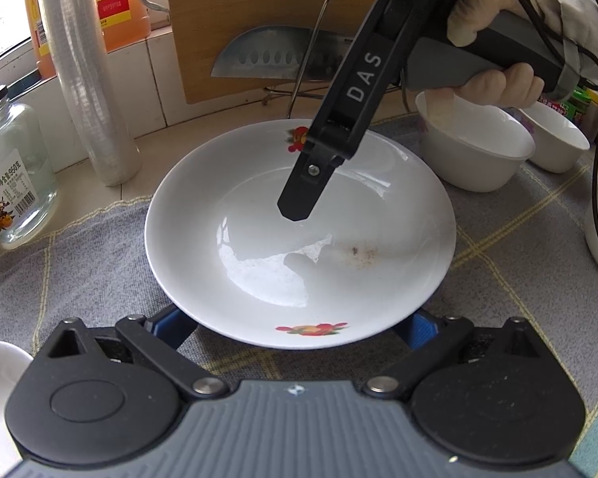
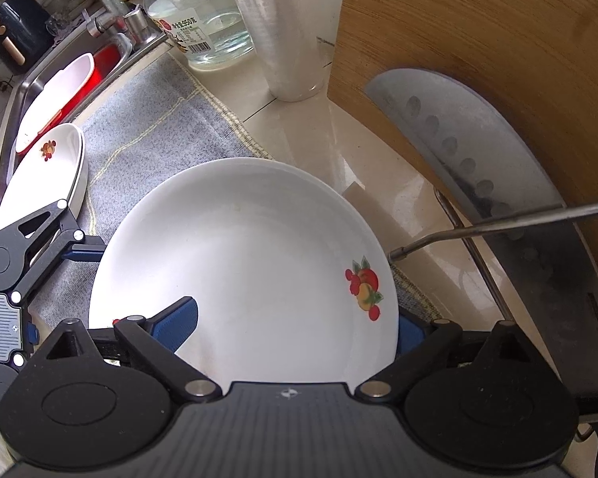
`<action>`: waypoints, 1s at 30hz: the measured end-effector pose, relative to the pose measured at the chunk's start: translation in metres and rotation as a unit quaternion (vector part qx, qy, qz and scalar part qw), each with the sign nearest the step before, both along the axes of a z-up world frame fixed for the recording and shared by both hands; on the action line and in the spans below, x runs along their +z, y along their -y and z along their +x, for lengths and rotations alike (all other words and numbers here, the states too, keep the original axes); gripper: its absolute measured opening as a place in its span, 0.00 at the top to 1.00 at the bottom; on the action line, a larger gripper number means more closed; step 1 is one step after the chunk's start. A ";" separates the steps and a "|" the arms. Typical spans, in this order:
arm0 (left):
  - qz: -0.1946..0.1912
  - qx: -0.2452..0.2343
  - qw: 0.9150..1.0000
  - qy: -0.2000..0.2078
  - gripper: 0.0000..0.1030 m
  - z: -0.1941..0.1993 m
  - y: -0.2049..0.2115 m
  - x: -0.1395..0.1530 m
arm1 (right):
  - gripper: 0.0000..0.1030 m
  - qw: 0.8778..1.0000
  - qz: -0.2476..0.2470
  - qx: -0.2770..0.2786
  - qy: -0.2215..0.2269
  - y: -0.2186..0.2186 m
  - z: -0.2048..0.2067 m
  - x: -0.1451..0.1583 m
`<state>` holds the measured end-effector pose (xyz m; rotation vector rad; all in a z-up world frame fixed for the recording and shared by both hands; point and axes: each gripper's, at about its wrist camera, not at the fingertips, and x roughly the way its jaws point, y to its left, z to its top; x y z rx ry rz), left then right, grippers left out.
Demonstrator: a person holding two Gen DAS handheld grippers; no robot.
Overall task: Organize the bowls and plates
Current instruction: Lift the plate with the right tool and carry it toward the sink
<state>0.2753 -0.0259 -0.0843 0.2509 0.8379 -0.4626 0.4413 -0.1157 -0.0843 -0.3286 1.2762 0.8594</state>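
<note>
A white plate with red fruit prints (image 1: 299, 235) lies on the grey checked cloth (image 1: 79, 255). My left gripper (image 1: 295, 328) is open, with its blue fingers under the plate's near rim. My right gripper (image 2: 295, 322) straddles the plate's (image 2: 251, 263) far rim: one blue finger (image 2: 175, 324) lies inside the plate and the other sits outside the rim. Whether it pinches the rim I cannot tell. It also shows in the left wrist view (image 1: 299, 203), reaching down into the plate. Two white bowls (image 1: 474, 147) stand at the right. Another fruit-print plate (image 2: 44, 175) lies at the left.
A cleaver (image 2: 498, 199) leans on a wire rack (image 2: 498, 223) against a wooden cutting board (image 2: 478, 40). A glass jar (image 1: 12, 183), a plastic wrap roll (image 1: 91, 79) and an orange bottle (image 1: 115, 4) stand at the back. A sink (image 2: 20, 91) with a faucet lies left.
</note>
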 end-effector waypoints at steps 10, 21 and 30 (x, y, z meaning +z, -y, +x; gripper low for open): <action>0.007 -0.003 1.000 0.010 0.02 -0.004 0.003 0.005 | 0.05 0.999 0.025 -0.035 -0.032 0.008 0.007 0.004; -0.001 -0.002 1.000 0.009 0.02 -0.012 -0.001 0.014 | 0.05 0.999 0.027 -0.033 -0.023 0.007 -0.005 0.017; -0.002 0.011 1.000 0.017 0.02 -0.028 -0.008 0.028 | 0.05 0.999 0.034 -0.020 -0.012 -0.002 -0.018 0.034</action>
